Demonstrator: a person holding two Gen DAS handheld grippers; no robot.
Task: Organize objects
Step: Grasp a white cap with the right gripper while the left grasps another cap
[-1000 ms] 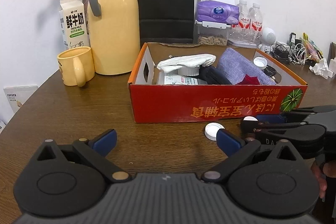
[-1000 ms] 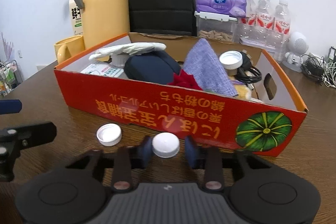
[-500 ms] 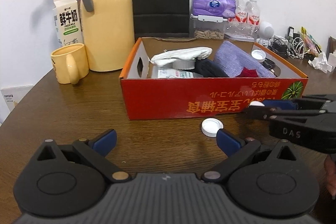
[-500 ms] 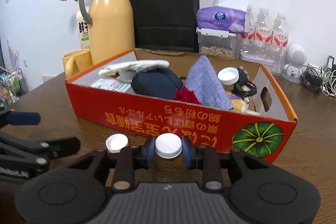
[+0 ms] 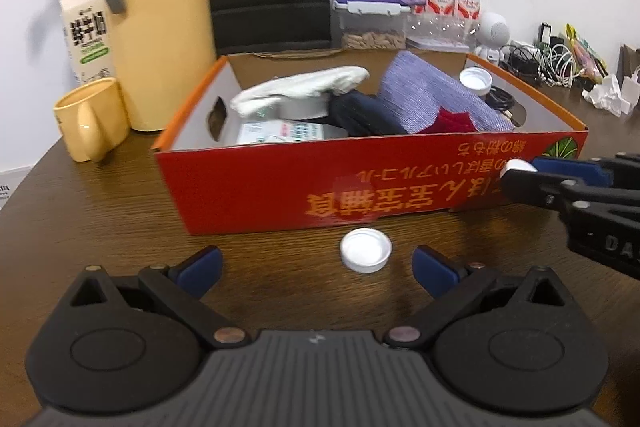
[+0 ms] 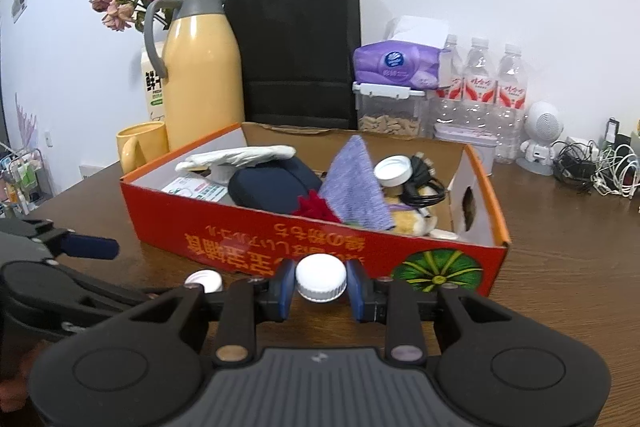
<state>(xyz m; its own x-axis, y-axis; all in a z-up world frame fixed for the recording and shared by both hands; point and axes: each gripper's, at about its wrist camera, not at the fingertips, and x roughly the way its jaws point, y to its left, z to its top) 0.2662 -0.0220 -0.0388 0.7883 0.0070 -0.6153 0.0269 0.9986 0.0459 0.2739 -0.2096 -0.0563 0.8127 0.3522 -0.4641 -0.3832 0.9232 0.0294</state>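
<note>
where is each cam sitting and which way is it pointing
Left wrist: sits on the left gripper, low over the table, facing the red box from its left; its own open jaws frame a loose white cap, and the right gripper shows at the right edge.
Right wrist: sits on the right gripper, raised, facing the same box toward its right end; its jaws are shut on a second white cap, and the left gripper shows at left.
Shared: box, loose cap, yellow flask, black bag.

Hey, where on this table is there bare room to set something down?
Bare wood lies left of the red box, in front of the yellow mug. Right of the box is open too. The back, with bottles and cables, is crowded.
</note>
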